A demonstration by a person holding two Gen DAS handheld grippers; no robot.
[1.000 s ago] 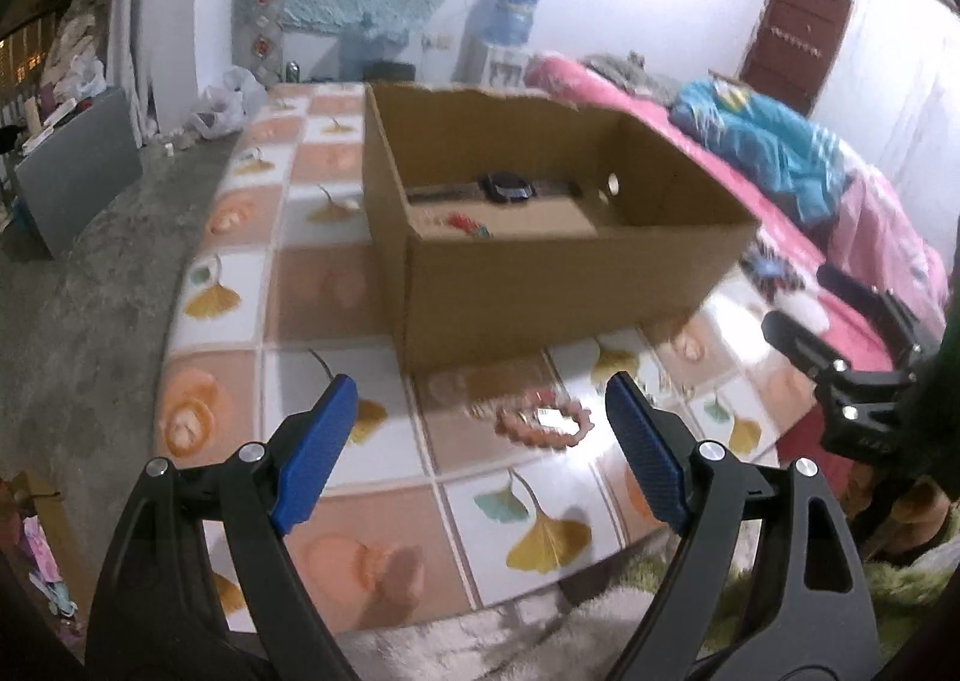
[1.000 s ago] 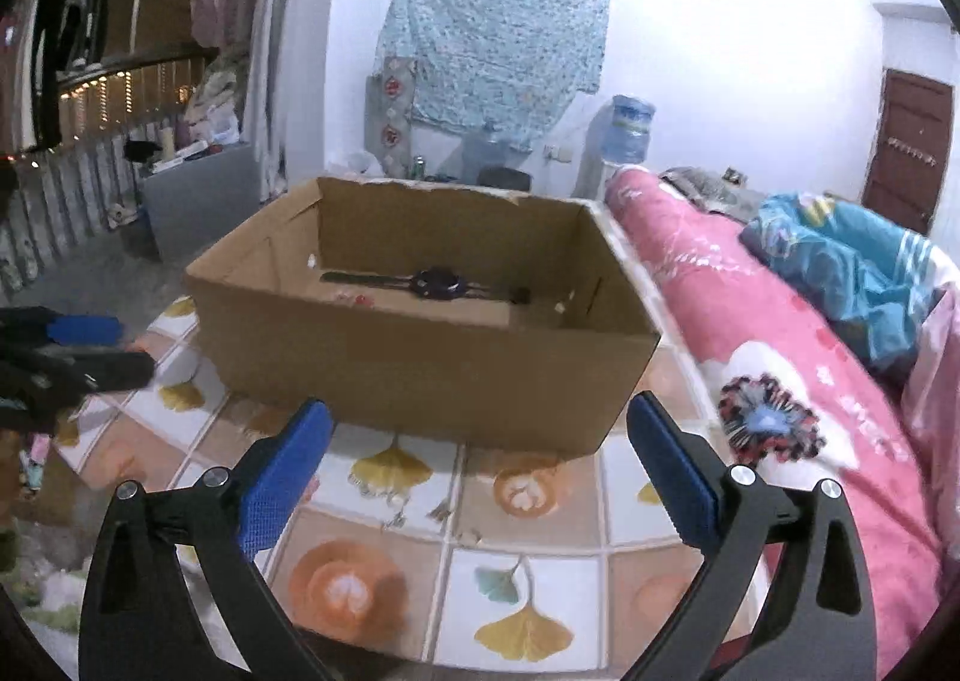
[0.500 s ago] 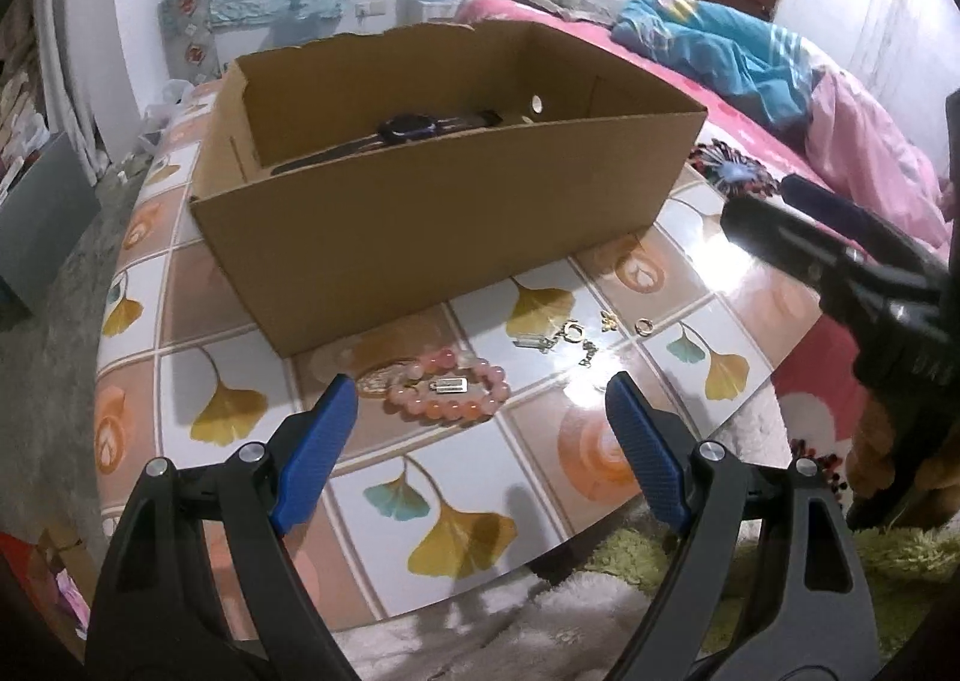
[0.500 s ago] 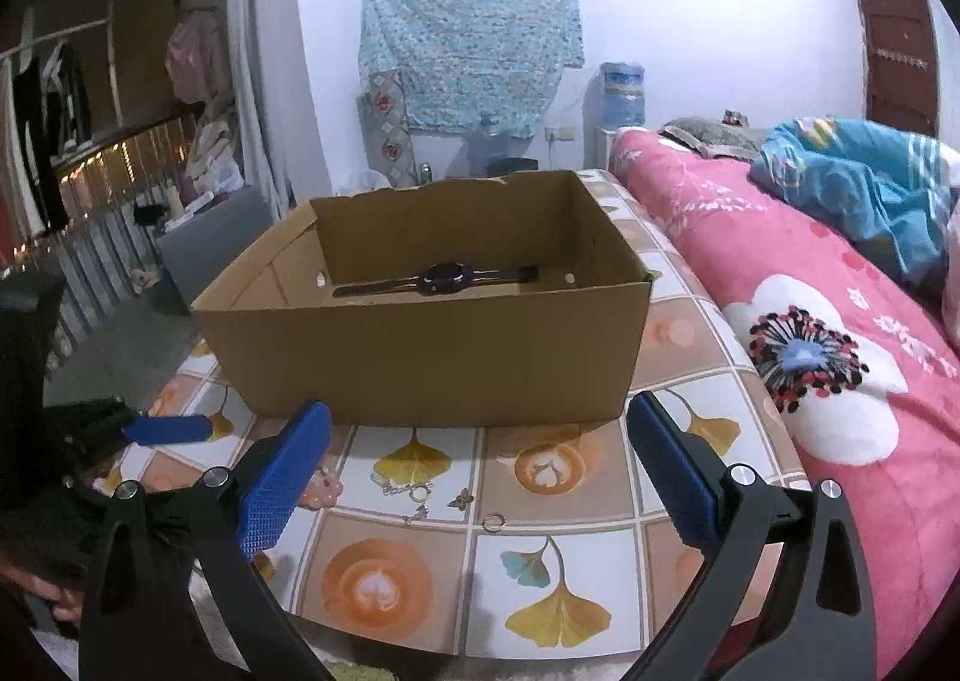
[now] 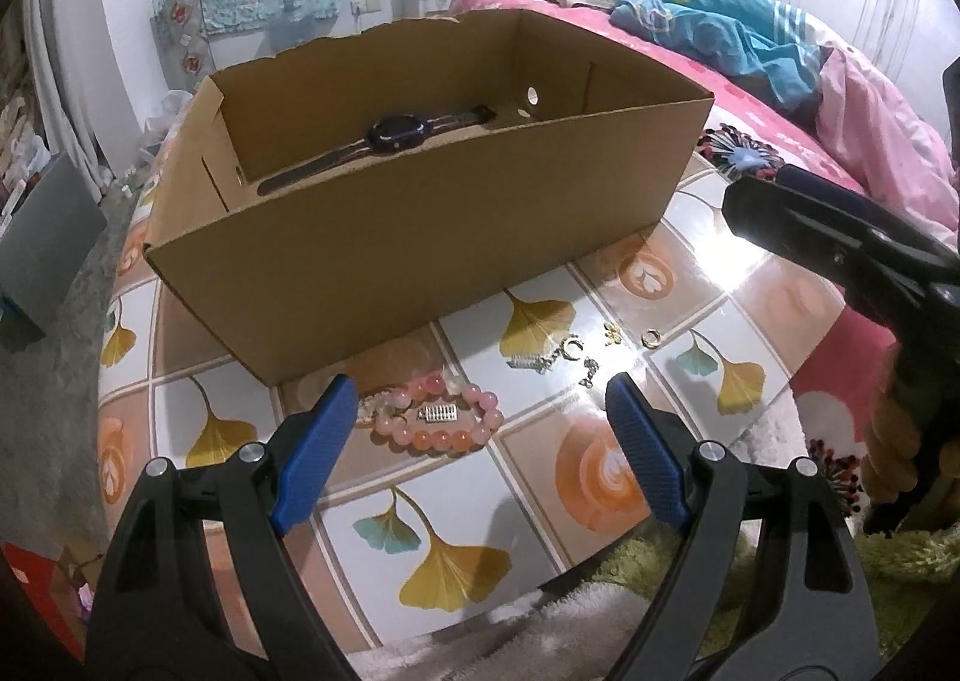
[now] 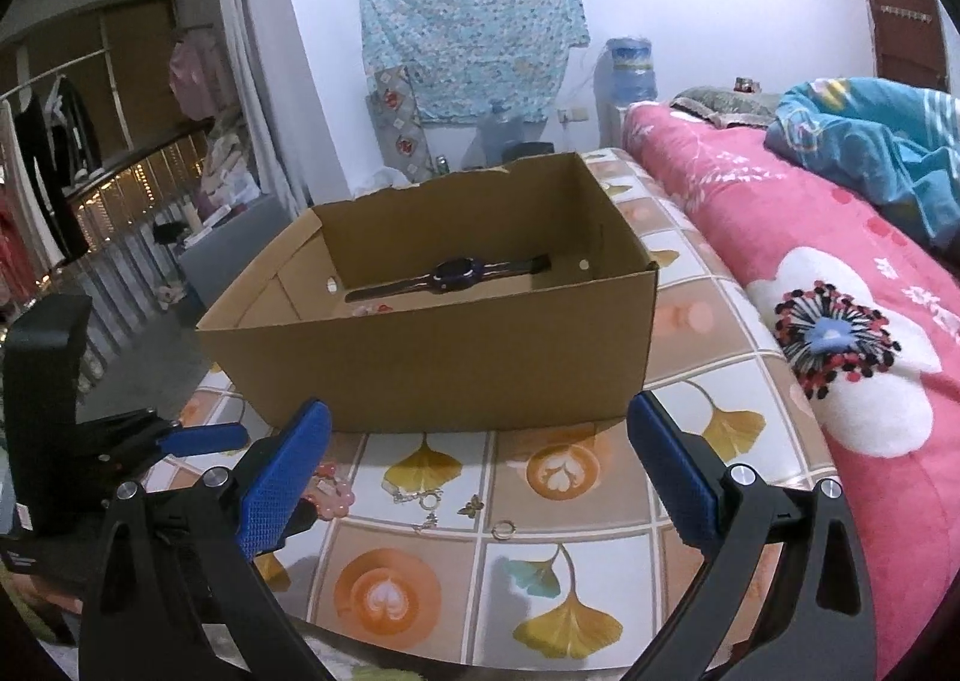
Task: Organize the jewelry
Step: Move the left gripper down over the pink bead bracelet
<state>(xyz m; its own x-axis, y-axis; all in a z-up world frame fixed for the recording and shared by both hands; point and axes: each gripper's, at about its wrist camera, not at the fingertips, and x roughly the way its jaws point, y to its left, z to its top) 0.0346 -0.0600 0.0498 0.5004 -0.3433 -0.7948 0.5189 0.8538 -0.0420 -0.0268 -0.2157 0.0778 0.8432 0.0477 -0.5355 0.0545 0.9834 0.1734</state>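
Left hand-held black plastic two-finger gripper (image 5: pixel 474 423): two curved black arms, each with silver screw heads near the tip, each carrying a blue textured pad (image 5: pixel 312 447) on its inner face. Right hand-held black plastic two-finger gripper (image 6: pixel 477 462): identical construction, blue dimpled pads (image 6: pixel 282 480).

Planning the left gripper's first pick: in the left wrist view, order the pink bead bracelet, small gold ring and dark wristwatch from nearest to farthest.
1. Pink bead bracelet, on the tabletop just beyond the left gripper.
2. Small gold ring, on the table farther right.
3. Dark wristwatch, inside the cardboard box.
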